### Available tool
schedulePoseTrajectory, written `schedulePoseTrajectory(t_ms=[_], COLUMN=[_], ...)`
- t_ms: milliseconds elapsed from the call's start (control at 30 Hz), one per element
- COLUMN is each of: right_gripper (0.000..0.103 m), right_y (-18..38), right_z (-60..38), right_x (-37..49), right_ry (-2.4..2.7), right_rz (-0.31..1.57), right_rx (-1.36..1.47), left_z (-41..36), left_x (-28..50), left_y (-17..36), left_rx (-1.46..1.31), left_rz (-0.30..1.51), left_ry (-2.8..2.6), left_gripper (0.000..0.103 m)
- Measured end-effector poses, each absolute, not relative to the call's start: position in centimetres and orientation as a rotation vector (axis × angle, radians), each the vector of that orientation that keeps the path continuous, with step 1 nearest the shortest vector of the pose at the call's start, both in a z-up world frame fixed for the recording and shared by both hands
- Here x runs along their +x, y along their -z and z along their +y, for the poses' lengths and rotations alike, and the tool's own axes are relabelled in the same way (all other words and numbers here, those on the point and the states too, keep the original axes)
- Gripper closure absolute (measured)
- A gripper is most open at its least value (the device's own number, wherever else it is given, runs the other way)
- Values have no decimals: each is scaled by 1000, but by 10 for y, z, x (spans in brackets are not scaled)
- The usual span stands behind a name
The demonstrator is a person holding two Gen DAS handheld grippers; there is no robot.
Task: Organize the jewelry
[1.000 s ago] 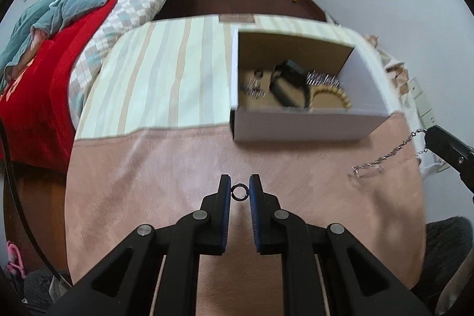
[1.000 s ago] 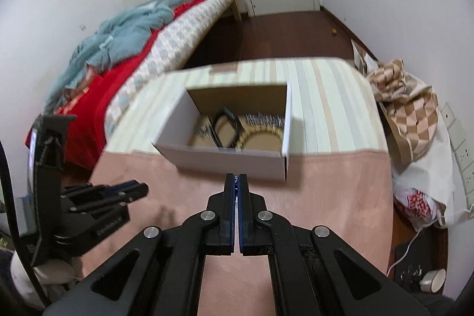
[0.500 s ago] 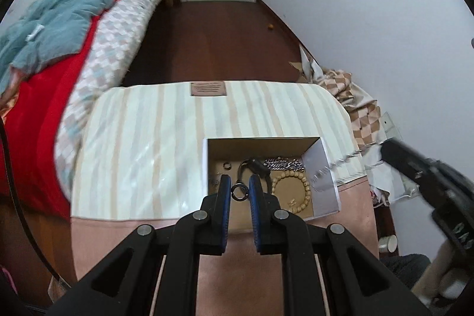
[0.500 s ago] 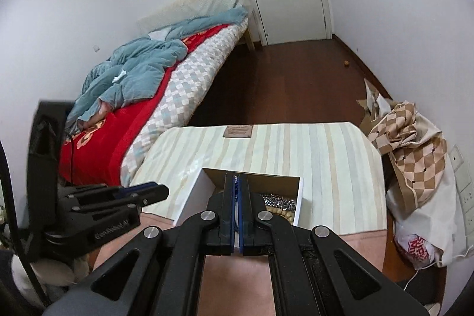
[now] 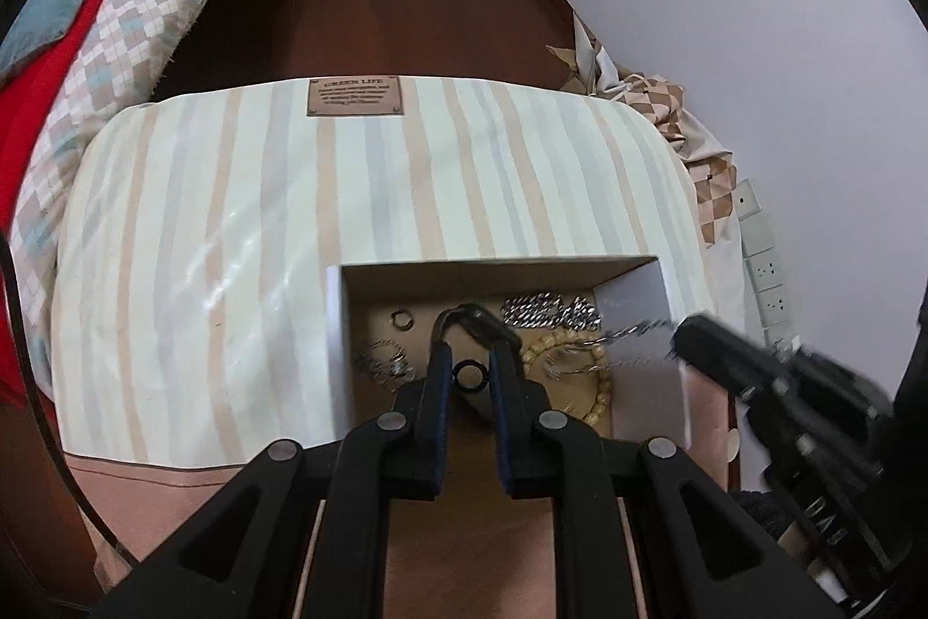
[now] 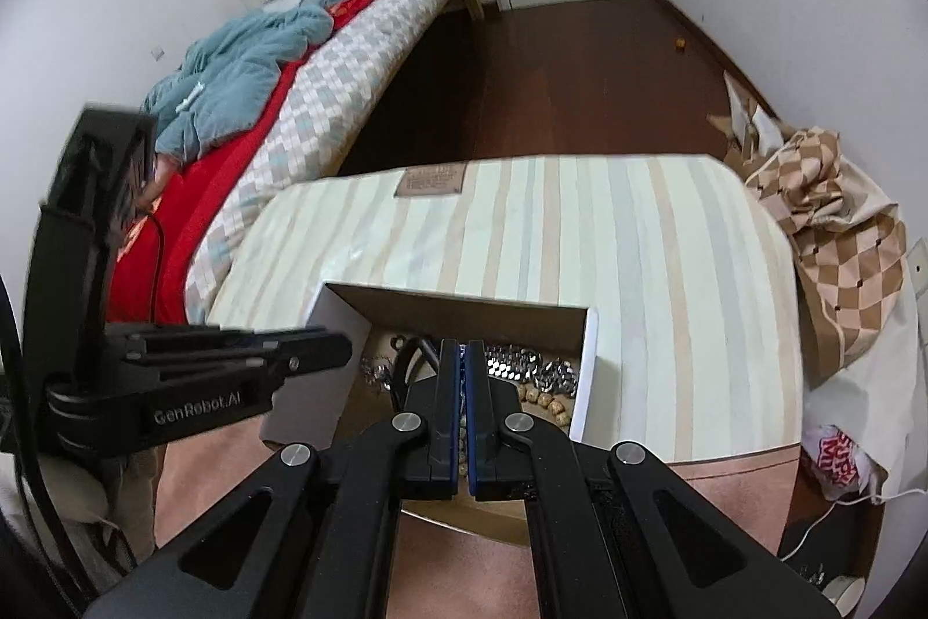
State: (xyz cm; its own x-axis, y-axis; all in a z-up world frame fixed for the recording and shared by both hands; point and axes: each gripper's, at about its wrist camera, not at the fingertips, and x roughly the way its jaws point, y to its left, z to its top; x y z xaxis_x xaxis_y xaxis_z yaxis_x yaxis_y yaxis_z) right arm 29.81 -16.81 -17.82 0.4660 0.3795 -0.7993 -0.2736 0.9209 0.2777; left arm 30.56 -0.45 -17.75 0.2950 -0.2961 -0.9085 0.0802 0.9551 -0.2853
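Note:
An open white cardboard box sits on the table and holds a wooden bead bracelet, silver chains, a black strap and small rings. My left gripper is shut on a small black ring and holds it over the box. My right gripper is shut on a thin silver chain, which dangles over the box's right wall in the left wrist view. The chain is hidden between the pads in the right wrist view.
The table has a striped cloth at the far half and a pink mat at the near half. A bed stands to the left. A checkered bag lies to the right by the wall.
Both grippers have moved forward from above the pink mat to over the box, the left carrying the ring and the right carrying the chain.

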Motion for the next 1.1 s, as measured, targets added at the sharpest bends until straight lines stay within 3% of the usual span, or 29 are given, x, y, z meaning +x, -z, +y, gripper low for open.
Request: schedulePoseTrajectory(t_ms=[133, 200, 233, 267, 300, 367, 433, 467, 533, 633, 733, 800, 1100], right_gripper=[101, 101, 100, 95, 89, 54, 37, 34, 33, 14, 10, 1, 0], right_y=[185, 185, 185, 183, 180, 175, 171, 170, 169, 171, 176, 178, 145], right_z=[-172, -175, -177, -179, -180, -181, -182, -183, -184, -183, -182, -182, -177], right_x=[304, 304, 303, 301, 300, 294, 289, 286, 280, 271, 261, 255, 220], right_ry=[-379, -366, -351, -346, -338, -300, -268, -245, -187, -145, -115, -99, -64], right_rz=[1069, 1085, 1091, 1096, 1097, 1097, 1102, 1105, 1110, 1132, 1152, 1167, 1114], right_rx=[124, 120, 119, 118, 114, 84, 63, 48, 9, -15, -36, -43, -65], left_z=[-7, -4, -2, 1, 2, 7, 11, 13, 17, 21, 22, 22, 13], left_x=[312, 311, 309, 306, 305, 297, 288, 282, 271, 254, 241, 232, 192], left_y=[171, 165, 162, 157, 155, 149, 147, 146, 145, 148, 152, 150, 107], left_rx=[-190, -178, -174, -162, -152, -120, -86, -69, -51, -35, -25, -17, -33], left_rz=[1242, 1226, 1212, 1196, 1184, 1159, 1144, 1132, 1114, 1114, 1125, 1113, 1033], left_ry=[236, 209, 197, 174, 157, 104, 57, 27, -12, -57, -84, -103, -110], left_gripper=[85, 68, 52, 40, 37, 36, 29, 22, 19, 17, 0, 0, 0])
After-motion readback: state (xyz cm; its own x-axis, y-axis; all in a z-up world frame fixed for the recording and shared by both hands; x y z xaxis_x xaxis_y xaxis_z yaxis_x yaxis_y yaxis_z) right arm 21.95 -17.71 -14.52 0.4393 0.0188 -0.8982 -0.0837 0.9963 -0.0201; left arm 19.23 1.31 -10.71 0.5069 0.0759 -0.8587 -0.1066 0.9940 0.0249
